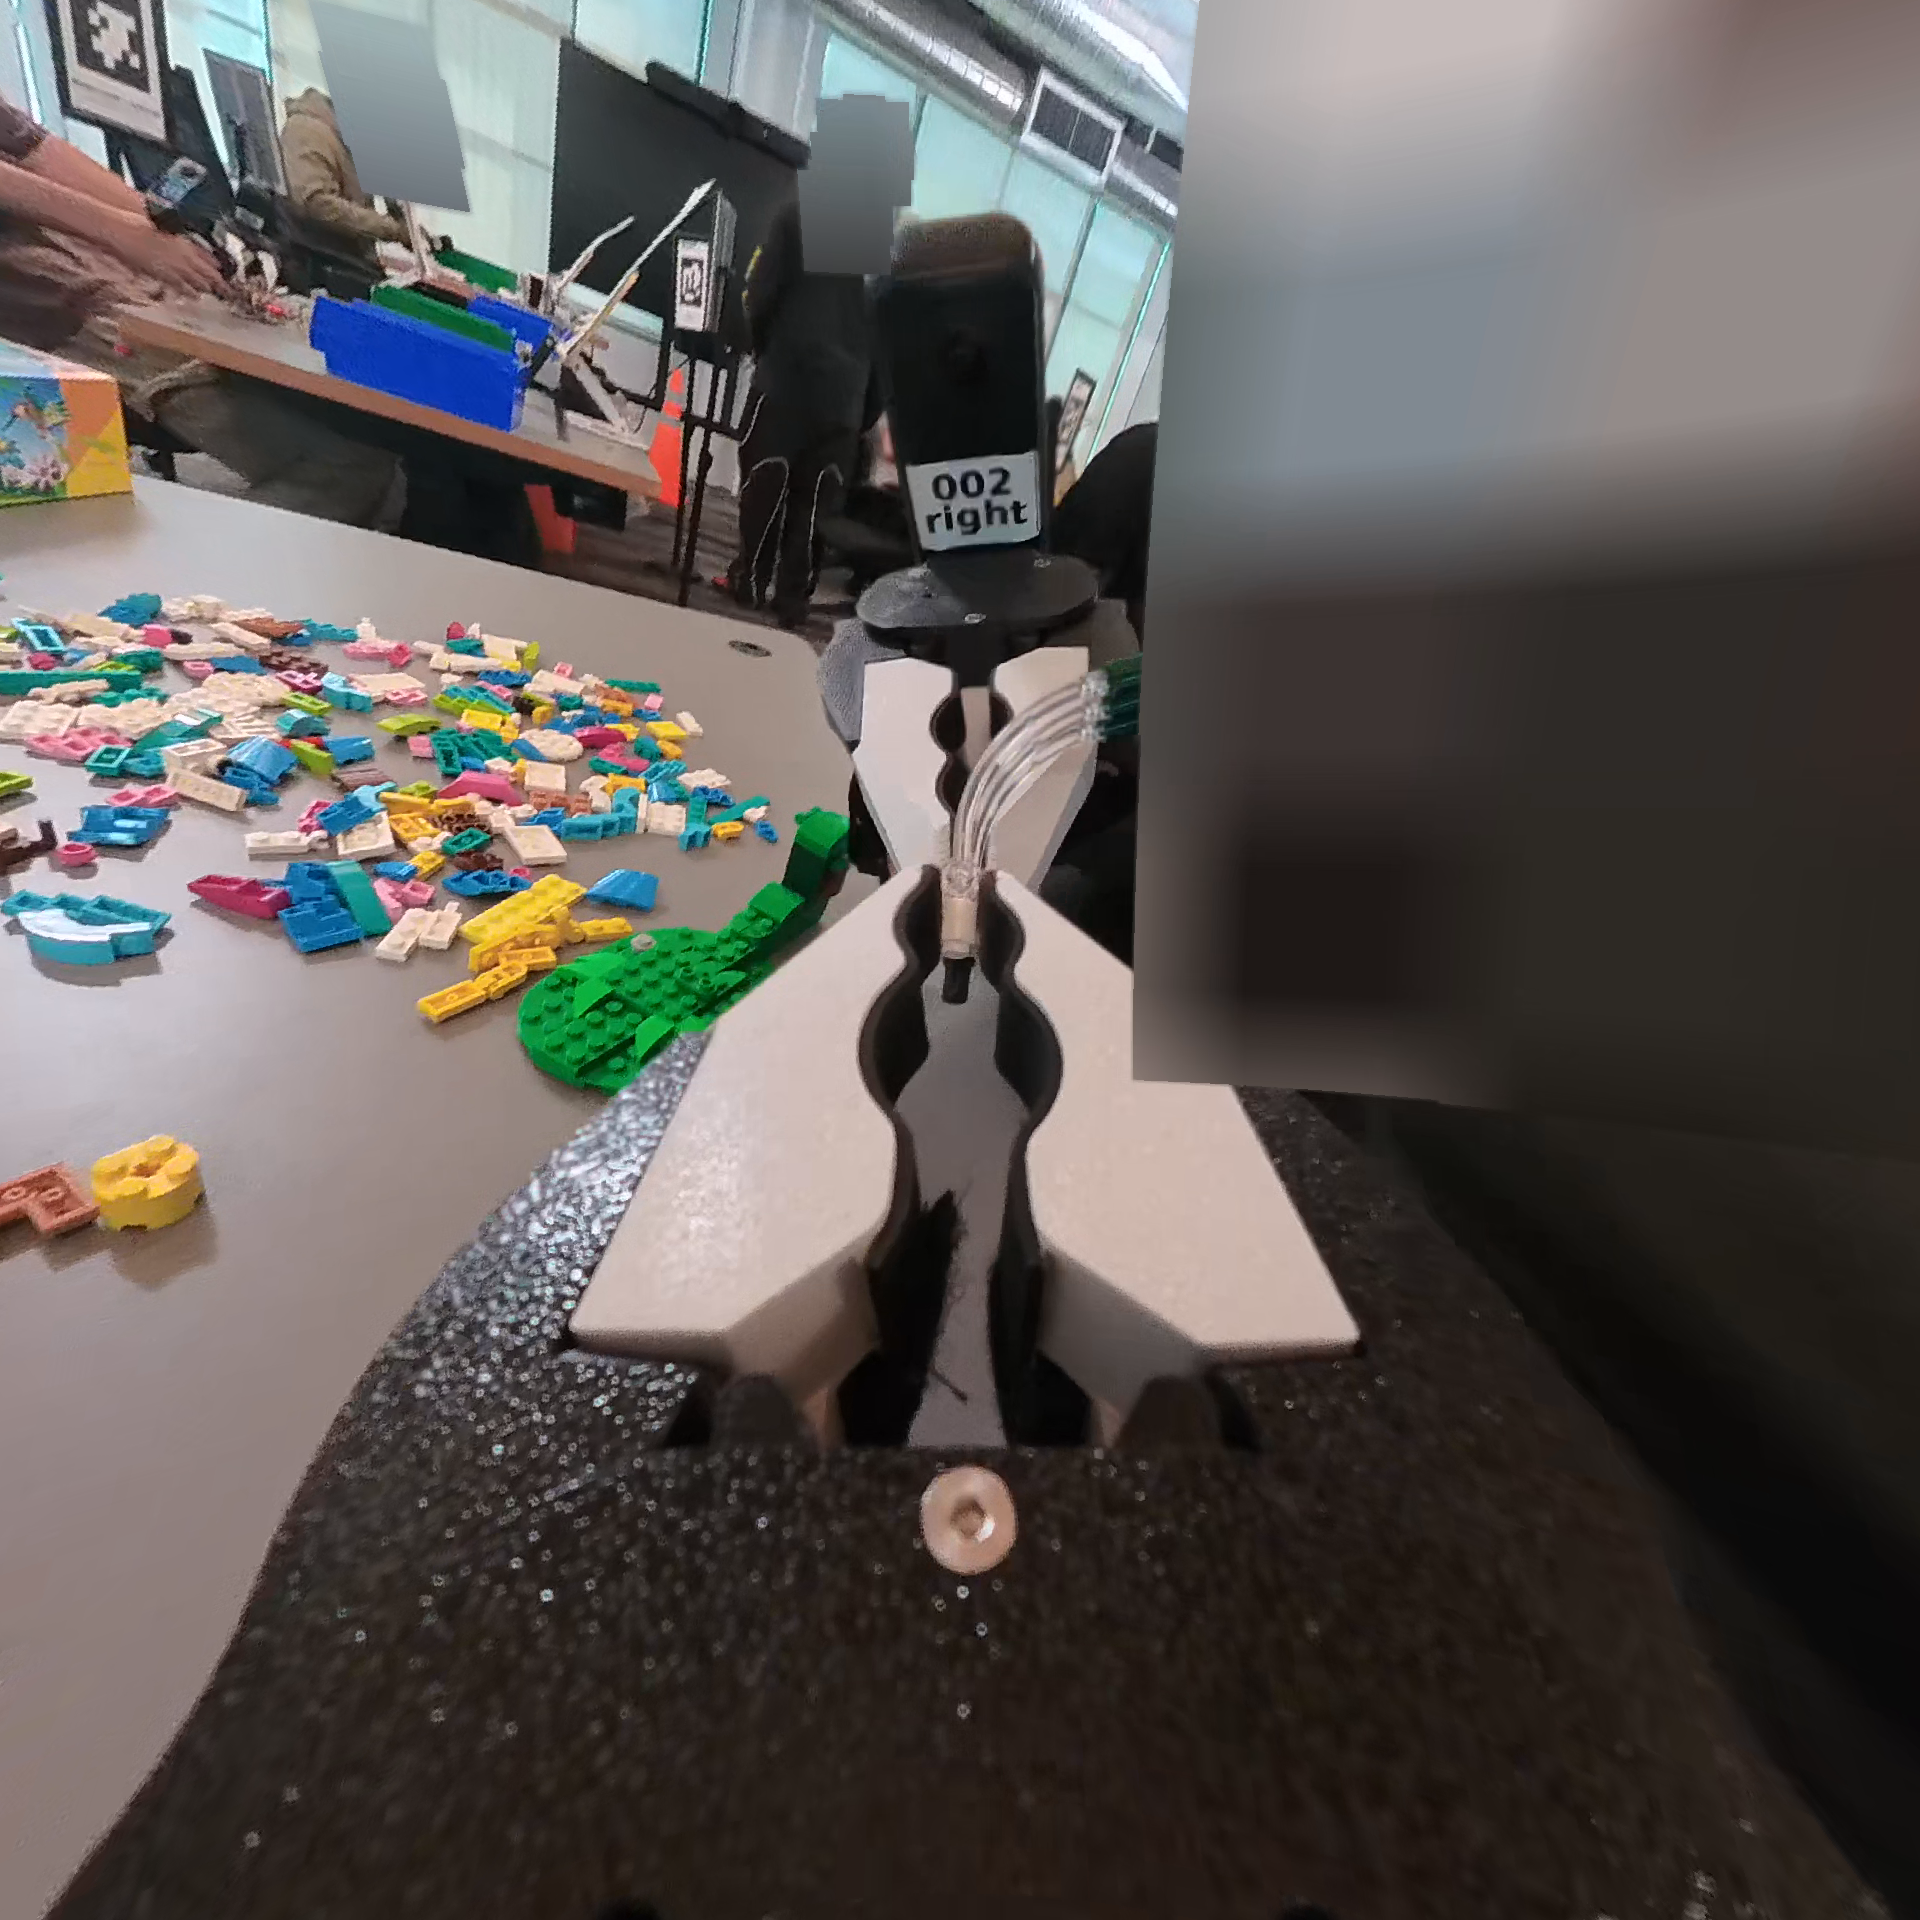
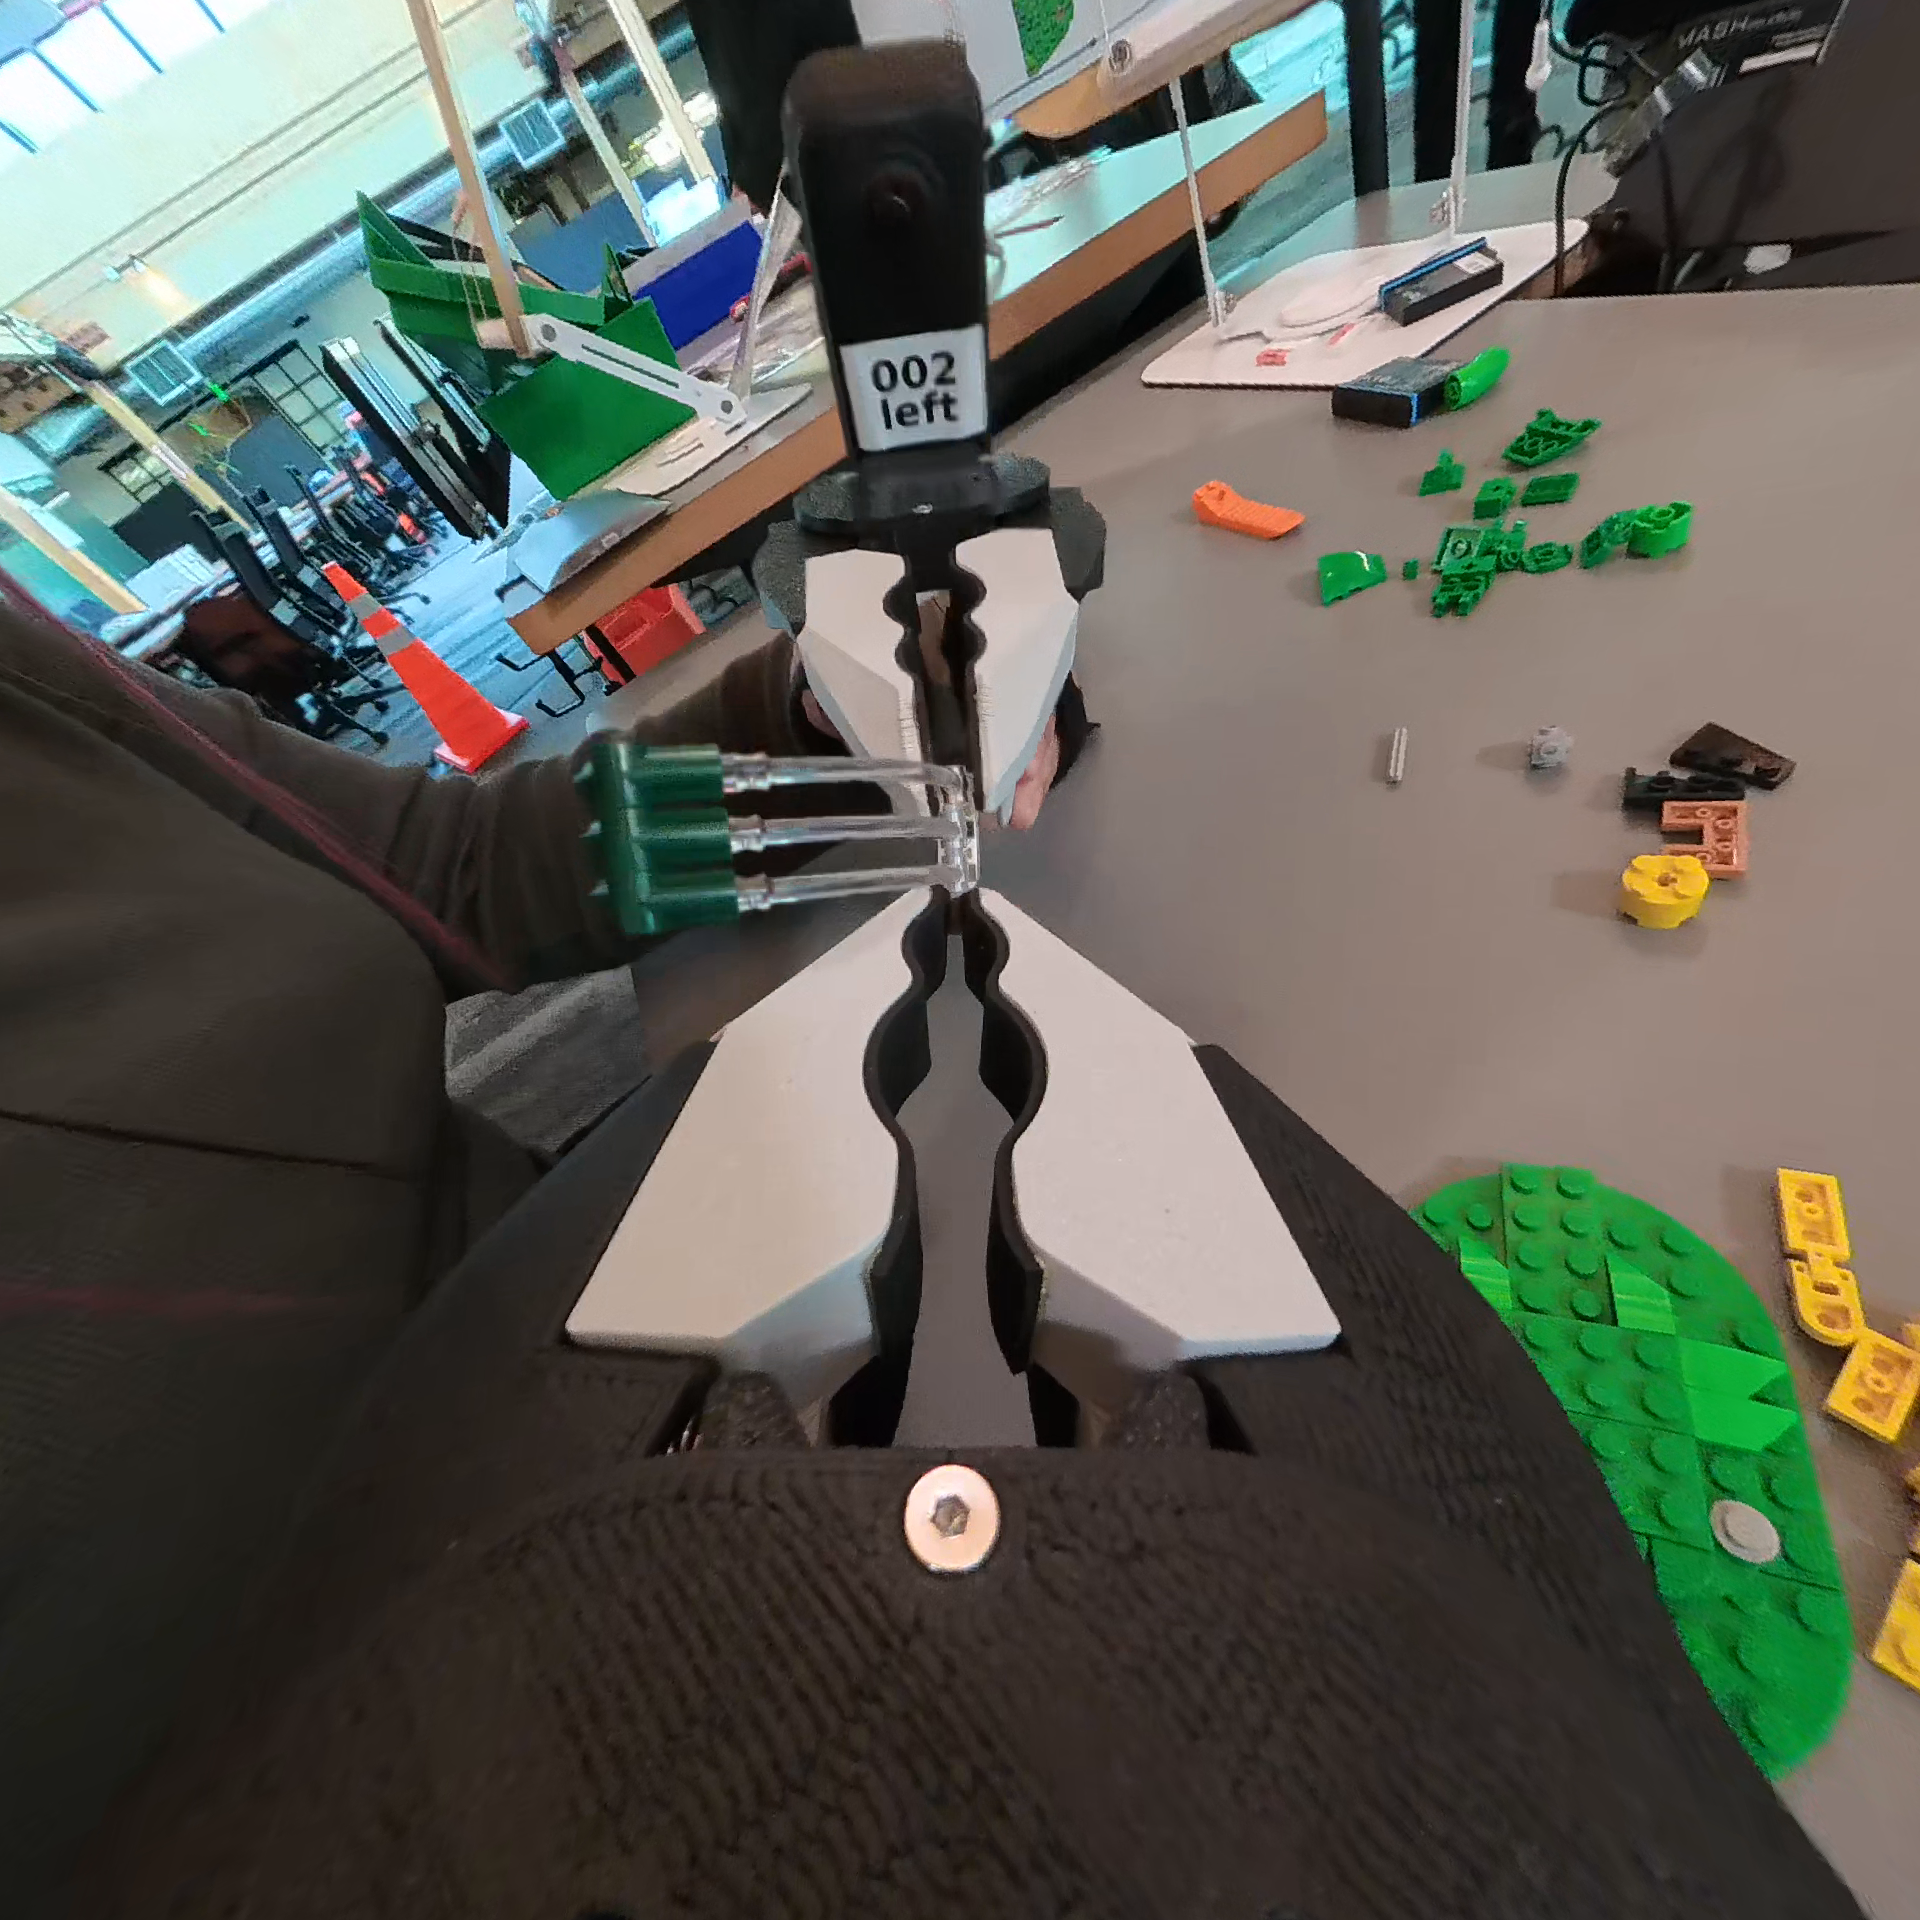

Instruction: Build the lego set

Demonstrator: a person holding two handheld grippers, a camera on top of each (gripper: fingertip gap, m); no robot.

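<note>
Our left gripper (image 1: 961, 914) pinches the stem of a clear three-pronged plastic piece with dark green tips (image 2: 727, 831); our right gripper (image 2: 961, 914) is closed at its base, above the grey counter (image 2: 1351, 935). It seems light and brittle; we would grip its stem.

Bright daylight from rear windows (image 1: 935, 135); soft shadows on the table (image 1: 312, 1351); wide-angle bending at edges; background blurred.

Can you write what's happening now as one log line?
held: clear stalk piece | left gripper: shut on it | right gripper: tips at it, grip unclear | green base plate: untouched
</note>
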